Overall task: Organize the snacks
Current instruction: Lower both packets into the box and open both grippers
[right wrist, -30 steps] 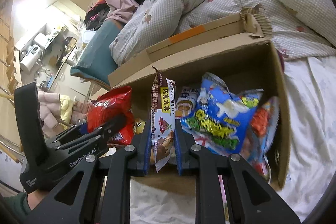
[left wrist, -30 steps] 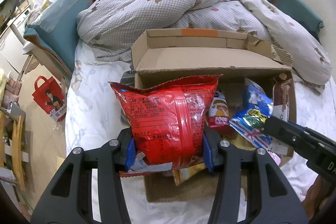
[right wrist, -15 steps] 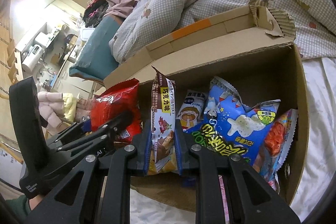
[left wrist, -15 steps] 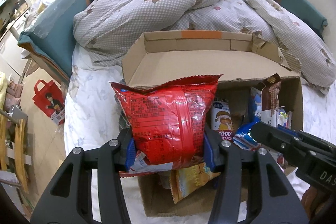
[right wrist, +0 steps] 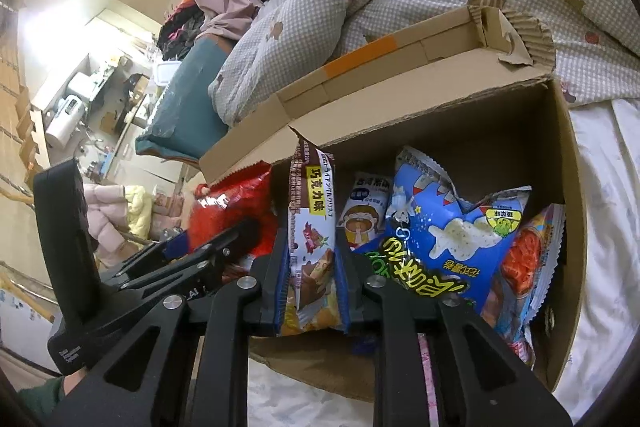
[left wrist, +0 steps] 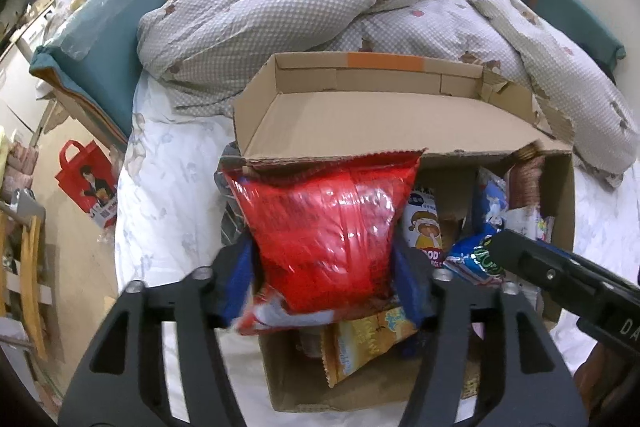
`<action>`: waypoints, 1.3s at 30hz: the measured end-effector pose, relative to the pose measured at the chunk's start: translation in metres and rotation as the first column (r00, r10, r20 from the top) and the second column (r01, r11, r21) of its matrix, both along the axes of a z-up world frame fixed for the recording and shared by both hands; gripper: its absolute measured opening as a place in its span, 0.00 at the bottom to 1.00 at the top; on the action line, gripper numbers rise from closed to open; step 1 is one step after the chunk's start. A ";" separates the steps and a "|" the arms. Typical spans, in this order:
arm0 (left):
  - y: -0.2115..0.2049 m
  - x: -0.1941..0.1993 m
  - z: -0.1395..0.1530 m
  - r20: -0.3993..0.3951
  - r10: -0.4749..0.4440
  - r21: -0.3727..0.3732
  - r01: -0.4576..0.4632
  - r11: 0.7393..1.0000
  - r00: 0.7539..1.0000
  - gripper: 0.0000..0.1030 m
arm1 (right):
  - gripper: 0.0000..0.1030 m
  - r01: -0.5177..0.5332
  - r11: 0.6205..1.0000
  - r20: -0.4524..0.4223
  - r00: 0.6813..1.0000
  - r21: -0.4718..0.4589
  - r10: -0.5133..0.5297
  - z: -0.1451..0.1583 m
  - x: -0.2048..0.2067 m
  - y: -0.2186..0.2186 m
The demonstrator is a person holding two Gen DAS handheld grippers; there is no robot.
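The left gripper (left wrist: 324, 279) has just been opening its jaws; the red bag (left wrist: 326, 227) stands between them, and the blue pads (left wrist: 408, 287) seem no longer to press it, though blur hides the contact. The right gripper (right wrist: 312, 291) is narrow, clamped on the thin chocolate pack (right wrist: 310, 251). Both snacks are over the cardboard box (right wrist: 568, 211) on the bed (left wrist: 168, 211). A checked quilt (left wrist: 320, 11) lies behind the box. Inside are a crinkled blue bag (right wrist: 440, 239), a yellow bag (left wrist: 360, 343) and a small white pack (right wrist: 366, 207).
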State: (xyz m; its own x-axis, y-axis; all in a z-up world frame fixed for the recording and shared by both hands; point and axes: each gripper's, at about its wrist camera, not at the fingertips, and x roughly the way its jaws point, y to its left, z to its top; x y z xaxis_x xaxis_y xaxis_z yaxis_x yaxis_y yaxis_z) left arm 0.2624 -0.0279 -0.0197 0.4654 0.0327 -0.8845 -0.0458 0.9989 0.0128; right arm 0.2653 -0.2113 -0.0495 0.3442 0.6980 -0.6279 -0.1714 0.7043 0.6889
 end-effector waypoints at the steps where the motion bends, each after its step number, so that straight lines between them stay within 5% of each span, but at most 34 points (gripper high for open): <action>1: 0.000 0.000 0.001 -0.001 -0.002 -0.004 0.002 1.000 1.000 0.62 | 0.23 -0.003 1.000 -0.006 1.000 0.010 0.003 -0.001 0.000 -0.001; 6: 0.000 -0.002 0.006 0.012 0.001 -0.008 -0.001 1.000 1.000 0.65 | 0.23 0.005 1.000 0.005 1.000 0.016 -0.005 0.004 -0.001 -0.006; 8: 0.000 -0.005 0.009 0.024 0.007 -0.004 -0.007 1.000 1.000 0.69 | 0.31 0.012 1.000 0.003 1.000 0.020 -0.012 0.006 -0.001 -0.008; 10: 0.002 -0.008 0.013 0.048 0.031 0.005 -0.031 0.999 0.998 0.69 | 0.73 0.024 0.999 0.000 1.000 0.023 -0.024 0.008 -0.003 -0.012; 11: 0.004 -0.009 0.015 0.059 0.035 -0.003 -0.035 0.999 0.998 0.70 | 0.78 0.039 0.999 0.008 0.999 0.024 -0.039 0.009 -0.005 -0.015; 27: 0.004 -0.038 0.030 0.072 0.004 -0.078 0.002 0.997 0.997 0.71 | 0.78 0.108 0.994 0.013 0.994 0.032 -0.108 0.028 -0.037 -0.049; 32: 0.001 -0.058 0.042 0.121 0.019 -0.035 -0.015 0.999 0.992 0.71 | 0.78 0.100 0.995 0.017 0.995 -0.019 -0.100 0.028 -0.058 -0.053; 39: 0.002 -0.084 0.046 0.113 -0.025 -0.105 0.037 0.994 0.993 0.71 | 0.88 0.146 0.983 -0.008 0.989 -0.112 -0.148 0.021 -0.099 -0.074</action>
